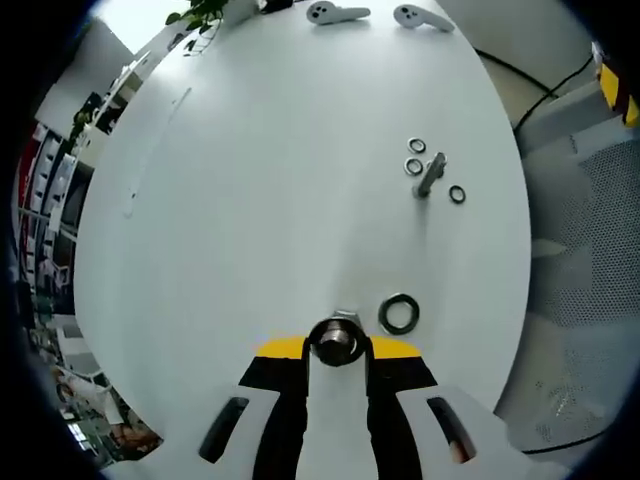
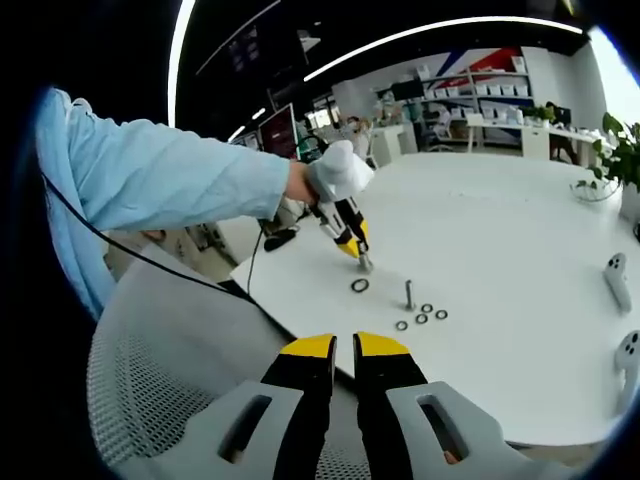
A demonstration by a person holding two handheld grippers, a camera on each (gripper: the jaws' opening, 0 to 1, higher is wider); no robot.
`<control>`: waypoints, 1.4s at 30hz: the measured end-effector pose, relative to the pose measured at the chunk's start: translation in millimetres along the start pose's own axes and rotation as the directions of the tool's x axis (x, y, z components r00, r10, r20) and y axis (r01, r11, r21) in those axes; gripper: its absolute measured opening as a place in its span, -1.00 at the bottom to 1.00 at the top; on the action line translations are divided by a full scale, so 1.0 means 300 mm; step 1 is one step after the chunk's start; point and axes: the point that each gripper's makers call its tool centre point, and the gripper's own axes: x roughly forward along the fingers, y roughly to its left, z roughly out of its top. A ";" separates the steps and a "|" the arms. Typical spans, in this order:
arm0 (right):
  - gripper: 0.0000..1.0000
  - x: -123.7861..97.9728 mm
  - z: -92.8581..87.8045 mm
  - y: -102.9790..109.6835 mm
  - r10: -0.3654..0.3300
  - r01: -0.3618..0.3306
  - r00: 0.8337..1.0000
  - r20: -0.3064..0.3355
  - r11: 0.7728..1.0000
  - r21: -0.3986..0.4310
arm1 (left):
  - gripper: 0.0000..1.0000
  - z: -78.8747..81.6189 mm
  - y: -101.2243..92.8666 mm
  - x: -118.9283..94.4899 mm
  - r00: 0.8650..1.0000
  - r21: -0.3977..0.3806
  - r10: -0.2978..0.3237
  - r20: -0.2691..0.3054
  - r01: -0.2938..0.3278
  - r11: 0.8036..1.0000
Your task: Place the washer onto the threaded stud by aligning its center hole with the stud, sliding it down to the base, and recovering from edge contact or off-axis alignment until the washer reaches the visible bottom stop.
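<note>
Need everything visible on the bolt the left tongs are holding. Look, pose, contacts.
The bolt looks like grey metal with a hex head, seen end-on between the yellow tips of the left tongs, which are shut on it. In the right gripper view it points down from the tongs toward the white table, just above or at its surface; contact cannot be told. A large dark washer lies flat beside it, apart from it.

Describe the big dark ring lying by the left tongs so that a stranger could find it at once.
Start on the round white table, at the yellow-tipped left tongs shut on a steel bolt. The large dark flat ring lies just beside them, far bigger than the three small washers around the upright steel stud.
</note>
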 end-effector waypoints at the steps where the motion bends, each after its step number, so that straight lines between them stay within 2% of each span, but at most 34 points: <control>1: -0.81 0.000 0.000 0.000 0.000 0.000 1.000 0.000 1.000 0.000 | -0.63 0.000 -0.002 0.001 1.000 0.008 0.002 -0.002 -0.002 1.000; 22: -0.81 0.004 -0.010 0.006 0.011 -0.011 1.000 -0.019 1.000 -0.003 | -0.63 -0.017 -0.007 0.089 0.999 -0.015 -0.018 -0.049 0.017 1.000; 42: -0.81 0.005 -0.012 0.005 0.012 -0.012 1.000 -0.022 1.000 -0.002 | -0.62 -0.018 -0.013 0.103 0.996 -0.088 -0.072 -0.044 0.068 0.994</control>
